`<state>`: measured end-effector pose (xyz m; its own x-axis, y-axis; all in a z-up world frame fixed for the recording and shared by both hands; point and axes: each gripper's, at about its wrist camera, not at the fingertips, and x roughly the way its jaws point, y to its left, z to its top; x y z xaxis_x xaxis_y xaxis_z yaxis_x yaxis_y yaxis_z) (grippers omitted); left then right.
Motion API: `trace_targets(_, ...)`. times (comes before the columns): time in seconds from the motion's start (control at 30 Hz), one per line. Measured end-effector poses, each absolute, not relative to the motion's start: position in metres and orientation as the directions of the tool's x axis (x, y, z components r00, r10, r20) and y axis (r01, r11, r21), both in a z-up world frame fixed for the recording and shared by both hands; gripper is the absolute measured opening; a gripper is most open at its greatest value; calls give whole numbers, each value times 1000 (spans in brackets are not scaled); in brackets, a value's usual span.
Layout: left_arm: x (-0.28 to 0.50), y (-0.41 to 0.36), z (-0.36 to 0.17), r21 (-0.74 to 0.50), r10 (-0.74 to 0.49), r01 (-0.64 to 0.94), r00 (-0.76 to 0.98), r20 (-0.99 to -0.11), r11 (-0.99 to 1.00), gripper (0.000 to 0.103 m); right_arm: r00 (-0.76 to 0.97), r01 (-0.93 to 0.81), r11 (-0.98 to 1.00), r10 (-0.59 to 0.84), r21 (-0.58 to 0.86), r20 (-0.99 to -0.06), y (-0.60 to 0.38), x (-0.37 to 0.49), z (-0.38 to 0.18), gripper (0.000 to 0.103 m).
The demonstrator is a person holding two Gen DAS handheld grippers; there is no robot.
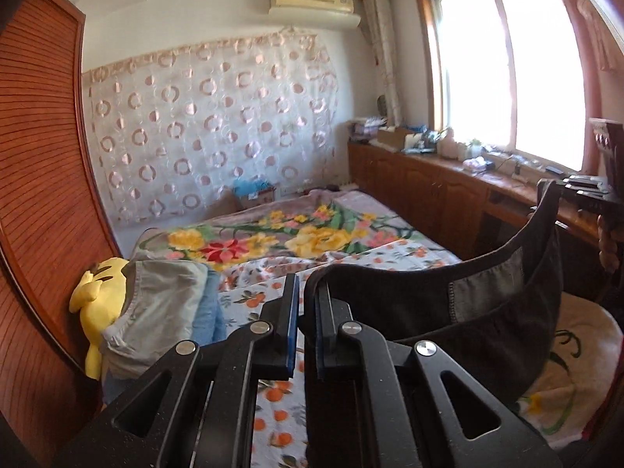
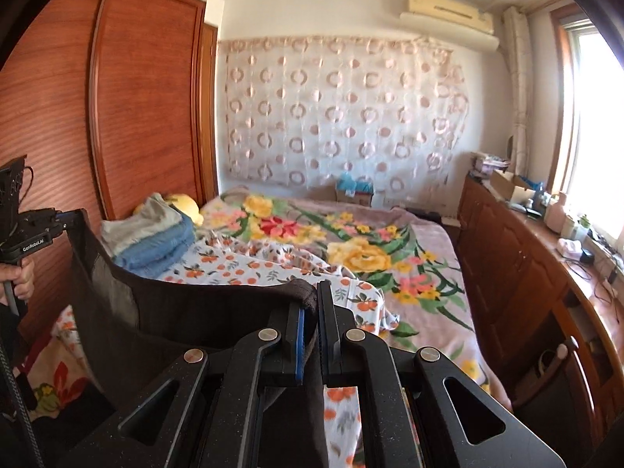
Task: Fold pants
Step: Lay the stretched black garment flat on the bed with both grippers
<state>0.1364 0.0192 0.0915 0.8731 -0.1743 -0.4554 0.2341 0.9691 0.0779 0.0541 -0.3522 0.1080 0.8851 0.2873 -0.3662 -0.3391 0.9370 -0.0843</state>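
Black pants [image 1: 448, 304] hang in the air above the bed, stretched by the waistband between my two grippers. My left gripper [image 1: 306, 284] is shut on one end of the waistband. My right gripper [image 2: 310, 296] is shut on the other end, where the cloth bunches between the pads. In the right wrist view the pants [image 2: 163, 312] sag leftward to the left gripper [image 2: 72, 218], held in a hand. In the left wrist view the right gripper [image 1: 552, 187] shows at the far right. The pant legs hang below and are hidden.
The bed has a white orange-print sheet [image 2: 234, 265] and a floral blanket [image 2: 351, 234]. Folded grey and blue clothes [image 2: 156, 238] and a yellow plush toy [image 1: 93, 292] lie by the wooden wardrobe [image 2: 136, 117]. Low wooden cabinets [image 2: 518, 273] with clutter run under the window.
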Motion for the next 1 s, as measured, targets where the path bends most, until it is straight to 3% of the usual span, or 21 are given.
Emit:
trace_targets(0.17,200,27,110,147,-76,157,890,-450,977,7,900,-317,944,269,-92,-343,-332,126,134,5)
trace_targets(0.3,216,34,142,151,-39,107,917,-396,983,7,927,-290,955,265,-58,-266,-326,150,157,5)
trace_targets(0.43,205,43,132,129,-49,109,916,-397,986,7,923,-304,953,294,-3,-246,-331,143,144,5)
trace_targets(0.57,181,44,71,160,-22,106,889,-457,981,7,878,-338,941,322,18,-353,-330,125,73,5)
trace_targets(0.8,163,45,-85,118,-6,121,723,-690,986,7,718,-334,941,292,55,-632,-321,114,-98,5)
trace_targets(1.0,157,41,-118,95,-4,109,683,-731,990,7,690,-316,941,316,121,-651,-331,121,-117,5)
